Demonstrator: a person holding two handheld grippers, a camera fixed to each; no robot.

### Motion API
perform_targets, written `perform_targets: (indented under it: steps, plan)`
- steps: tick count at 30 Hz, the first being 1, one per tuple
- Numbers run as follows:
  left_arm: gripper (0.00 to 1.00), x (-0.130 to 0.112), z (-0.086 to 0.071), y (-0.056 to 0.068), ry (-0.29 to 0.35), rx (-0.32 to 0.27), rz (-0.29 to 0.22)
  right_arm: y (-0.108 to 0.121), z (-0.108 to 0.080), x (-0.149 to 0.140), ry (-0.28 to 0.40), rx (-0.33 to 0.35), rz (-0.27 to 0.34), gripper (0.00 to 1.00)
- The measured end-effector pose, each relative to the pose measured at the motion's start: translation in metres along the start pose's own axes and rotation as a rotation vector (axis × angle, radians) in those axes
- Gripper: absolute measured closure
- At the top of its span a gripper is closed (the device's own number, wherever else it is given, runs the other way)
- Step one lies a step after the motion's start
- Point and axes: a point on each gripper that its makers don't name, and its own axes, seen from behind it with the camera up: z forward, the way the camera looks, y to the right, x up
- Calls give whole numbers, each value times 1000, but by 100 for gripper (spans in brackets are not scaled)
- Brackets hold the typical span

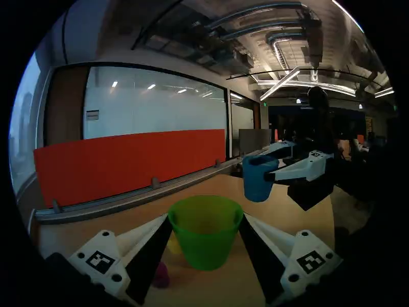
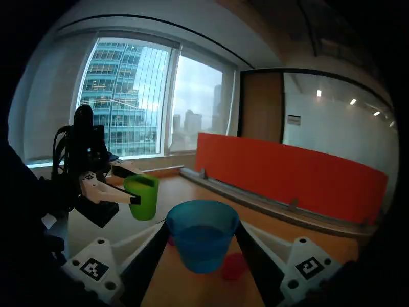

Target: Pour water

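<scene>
A green cup [image 1: 205, 235] stands upright between the fingers of my left gripper [image 1: 204, 240], which is shut on it above the wooden table [image 1: 286, 204]. Farther off in the left gripper view, the right gripper holds a blue cup [image 1: 257, 176] upright. In the right gripper view the blue cup [image 2: 202, 234] sits upright in my right gripper [image 2: 202, 240], shut on it. The green cup [image 2: 141, 196] appears to the left there, held by the left gripper [image 2: 110, 192]. The two cups are apart. I cannot tell whether either holds water.
A small magenta thing [image 1: 161, 275] and a yellow thing [image 1: 174, 244] lie on the table under the green cup. A red-pink object [image 2: 234, 266] lies beneath the blue cup. An orange partition [image 1: 128, 161] with a metal rail [image 1: 153, 189] runs along the table's far edge. Windows [image 2: 128, 102] lie beyond.
</scene>
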Motion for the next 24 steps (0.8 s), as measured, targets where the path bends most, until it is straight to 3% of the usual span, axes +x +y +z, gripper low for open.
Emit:
perform_targets:
  steps: [9,24]
  plan:
    - [13,-2,3,11,4,-33,9,0,4,15,10,7,-55,9]
    - [12,0,7,24,11,-67,6,1,10,46,31,-2,-227,9]
